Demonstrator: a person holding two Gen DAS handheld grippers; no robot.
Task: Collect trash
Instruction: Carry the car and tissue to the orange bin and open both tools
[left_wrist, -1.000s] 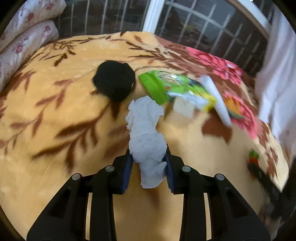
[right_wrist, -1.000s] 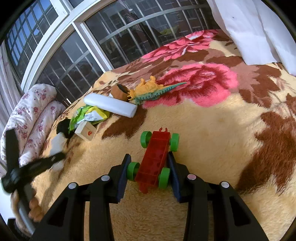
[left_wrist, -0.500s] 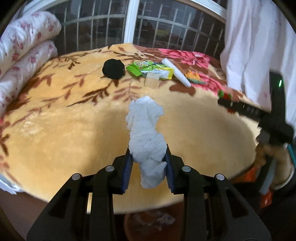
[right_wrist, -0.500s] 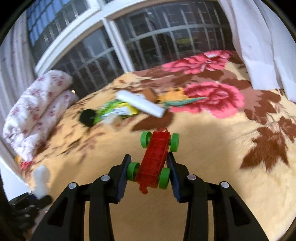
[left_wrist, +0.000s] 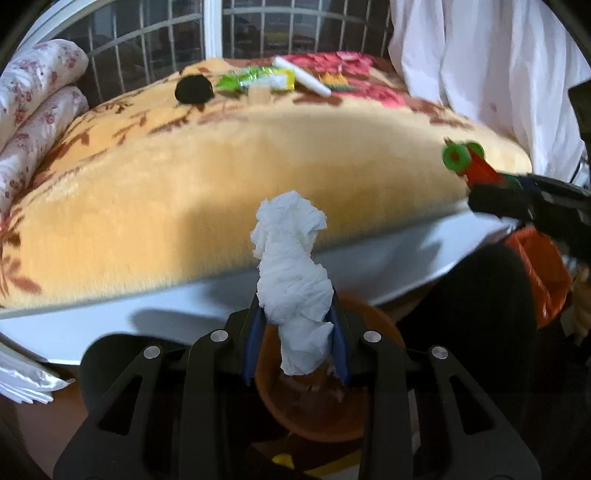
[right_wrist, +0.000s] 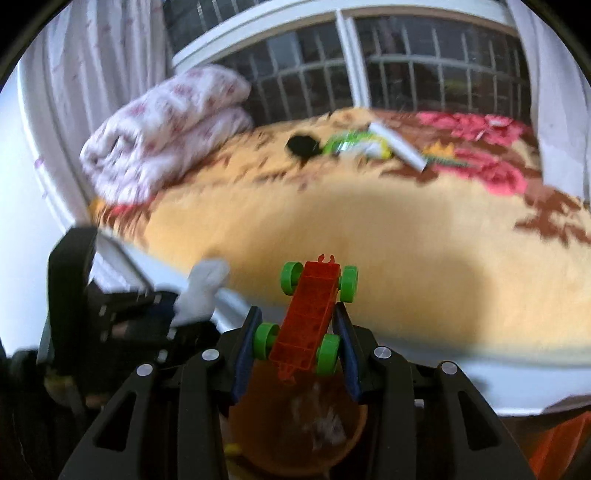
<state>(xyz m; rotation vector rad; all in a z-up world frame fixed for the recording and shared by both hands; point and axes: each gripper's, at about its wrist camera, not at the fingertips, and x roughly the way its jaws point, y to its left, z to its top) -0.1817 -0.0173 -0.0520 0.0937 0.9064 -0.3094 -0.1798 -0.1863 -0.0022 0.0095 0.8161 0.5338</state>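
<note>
My left gripper (left_wrist: 294, 332) is shut on a crumpled white tissue (left_wrist: 291, 273), held past the bed's near edge and above a round brown bin (left_wrist: 314, 406) on the floor. My right gripper (right_wrist: 297, 328) is shut on a red toy car with green wheels (right_wrist: 310, 310), also over the brown bin (right_wrist: 295, 432). In the left wrist view the toy car (left_wrist: 469, 162) and the right gripper show at the right. The right wrist view has the tissue (right_wrist: 201, 291) in the left gripper at its left. A green wrapper (left_wrist: 255, 79), a white stick (left_wrist: 301, 77) and a small box (left_wrist: 260, 92) lie far back on the bed.
A yellow floral blanket (left_wrist: 221, 173) covers the bed, with a white mattress edge (left_wrist: 221, 299) below it. A black round object (left_wrist: 194, 88) and a toy dinosaur (left_wrist: 336, 83) lie at the far side. Folded floral bedding (left_wrist: 29, 103) is stacked left. An orange bag (left_wrist: 535, 273) stands at the right.
Both grippers have pulled back from over the blanket to beyond the bed's near edge, over the brown bin. Each keeps its hold: tissue in the left, toy car in the right.
</note>
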